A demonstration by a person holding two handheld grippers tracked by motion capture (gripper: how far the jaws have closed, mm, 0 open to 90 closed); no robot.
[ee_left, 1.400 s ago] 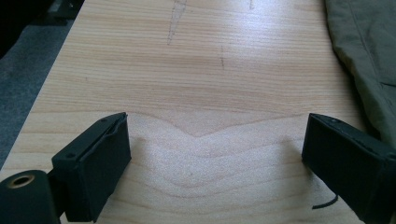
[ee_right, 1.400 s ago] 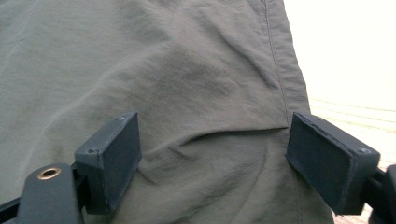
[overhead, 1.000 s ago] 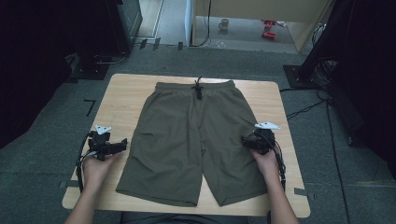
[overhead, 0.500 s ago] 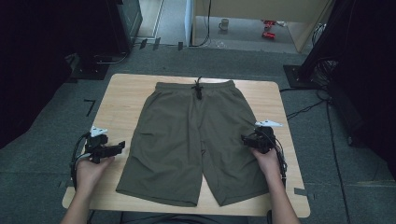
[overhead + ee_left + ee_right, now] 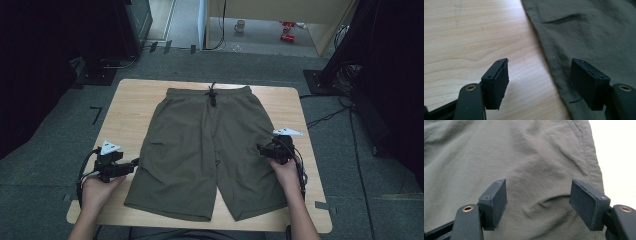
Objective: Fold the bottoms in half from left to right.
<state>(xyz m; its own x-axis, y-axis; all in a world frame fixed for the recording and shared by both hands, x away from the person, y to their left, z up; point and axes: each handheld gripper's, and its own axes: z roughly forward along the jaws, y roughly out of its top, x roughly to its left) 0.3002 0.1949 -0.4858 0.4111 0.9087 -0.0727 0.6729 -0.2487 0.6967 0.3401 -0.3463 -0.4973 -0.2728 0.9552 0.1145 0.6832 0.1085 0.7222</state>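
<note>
Olive green shorts [image 5: 210,145] lie flat on a light wooden table [image 5: 135,105], waistband at the far side, legs toward me. My left gripper [image 5: 134,162] sits at the outer edge of the left leg. Its jaws are open and have just been closing. In the left gripper view the left gripper [image 5: 541,75] straddles the side seam of the shorts [image 5: 594,32] and bare table [image 5: 474,37], pinching nothing. My right gripper [image 5: 261,148] hovers over the right leg near its outer seam. The right gripper [image 5: 539,197] is open above wrinkled shorts fabric [image 5: 511,157], its jaws having closed slightly.
A black drawstring [image 5: 212,95] hangs at the waistband. Bare wood shows on both sides of the shorts. Cables [image 5: 330,117] run across the grey floor to the right, and dark equipment [image 5: 125,30] stands behind the table's far left.
The left hand has drifted a little toward the near edge of the table beside the left leg. The right hand has stayed in place.
</note>
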